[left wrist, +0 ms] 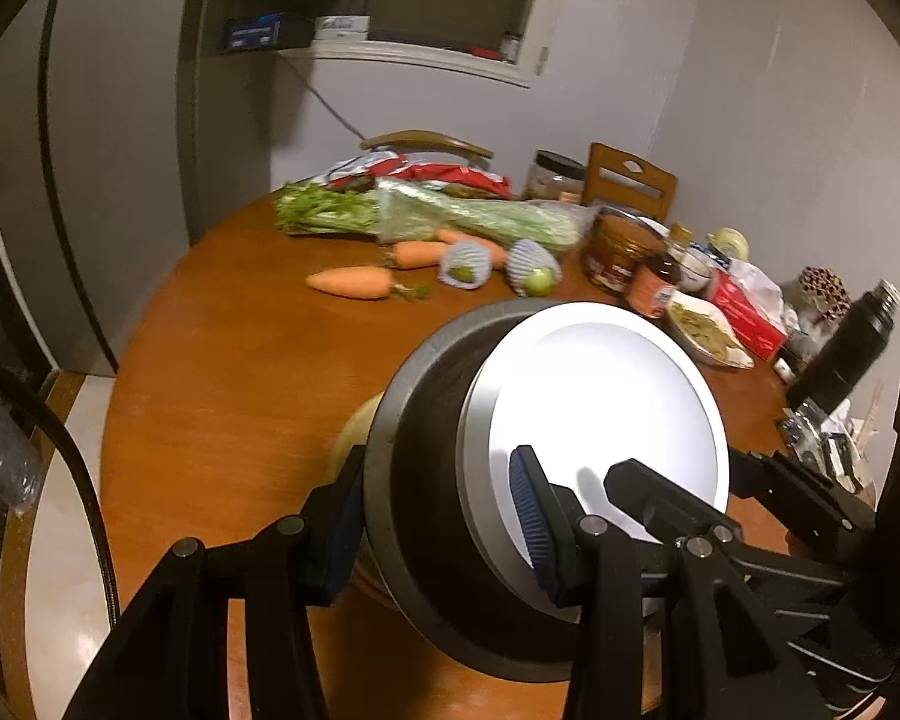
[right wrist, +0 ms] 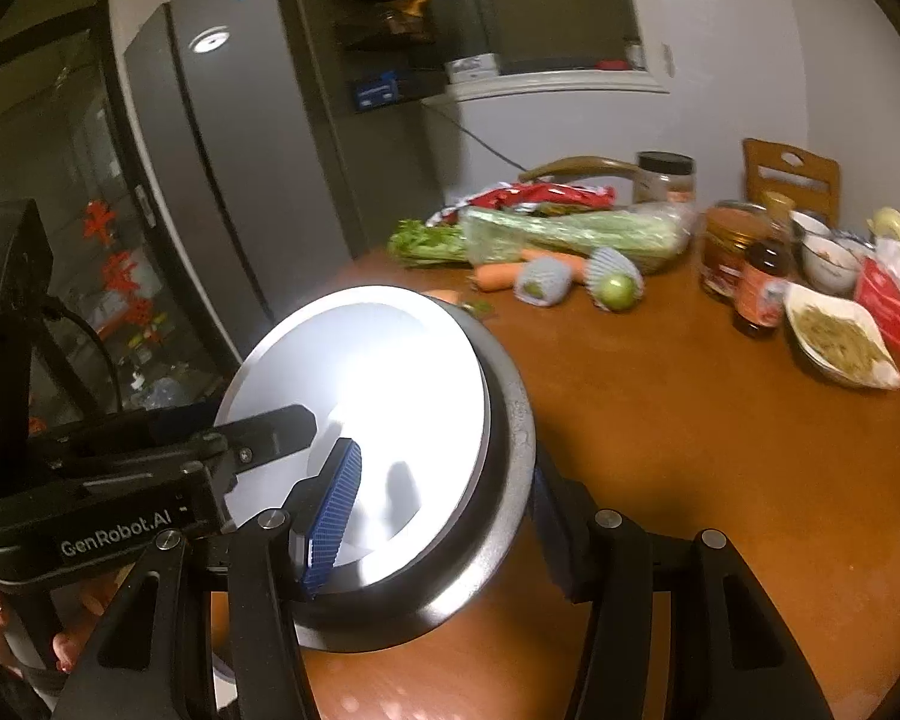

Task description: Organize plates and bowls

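The left gripper (left wrist: 444,531) and right gripper (right wrist: 444,516) each pinched the stack's rim at lower centre of frame: one white plate (left wrist: 600,414) nested in one dark bowl (left wrist: 426,462), tilted above the table (left wrist: 222,372). Overexposure hid the plate's surface. Three carrots (left wrist: 348,282) lay beyond.

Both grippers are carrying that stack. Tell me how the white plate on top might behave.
The white plate looks glossy under the glare, so probably slippery against the dark bowl beneath. The stack is tilted steeply, so it may slide off. It looks rigid, likely ceramic and breakable, though each hand-held gripper pinches both rims.
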Demonstrator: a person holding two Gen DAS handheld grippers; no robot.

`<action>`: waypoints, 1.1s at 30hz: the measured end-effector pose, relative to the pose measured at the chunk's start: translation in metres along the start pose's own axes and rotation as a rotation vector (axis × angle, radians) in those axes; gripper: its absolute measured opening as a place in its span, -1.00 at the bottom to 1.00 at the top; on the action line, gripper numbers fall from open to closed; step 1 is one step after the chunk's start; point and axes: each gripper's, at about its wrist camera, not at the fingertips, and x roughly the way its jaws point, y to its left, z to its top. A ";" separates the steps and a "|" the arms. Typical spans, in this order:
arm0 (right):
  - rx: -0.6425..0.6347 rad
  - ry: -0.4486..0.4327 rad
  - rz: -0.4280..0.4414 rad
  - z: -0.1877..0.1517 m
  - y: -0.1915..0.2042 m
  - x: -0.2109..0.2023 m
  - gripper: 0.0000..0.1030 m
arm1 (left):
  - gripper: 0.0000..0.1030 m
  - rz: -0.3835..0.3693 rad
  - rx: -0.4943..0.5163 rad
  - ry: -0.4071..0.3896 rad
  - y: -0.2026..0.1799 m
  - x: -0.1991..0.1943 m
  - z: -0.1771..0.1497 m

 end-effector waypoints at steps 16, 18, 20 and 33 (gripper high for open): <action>-0.034 0.075 -0.042 0.000 0.015 0.052 0.10 | -0.11 -0.024 -0.041 0.070 0.032 0.046 -0.006; -0.034 0.083 -0.050 -0.001 0.013 0.056 0.10 | -0.11 -0.027 -0.042 0.075 0.033 0.050 -0.006; -0.035 0.086 -0.055 -0.002 0.013 0.057 0.09 | -0.12 -0.028 -0.045 0.078 0.034 0.053 -0.007; -0.046 0.092 -0.090 -0.004 0.009 0.065 0.09 | -0.11 -0.028 -0.040 0.090 0.035 0.064 -0.007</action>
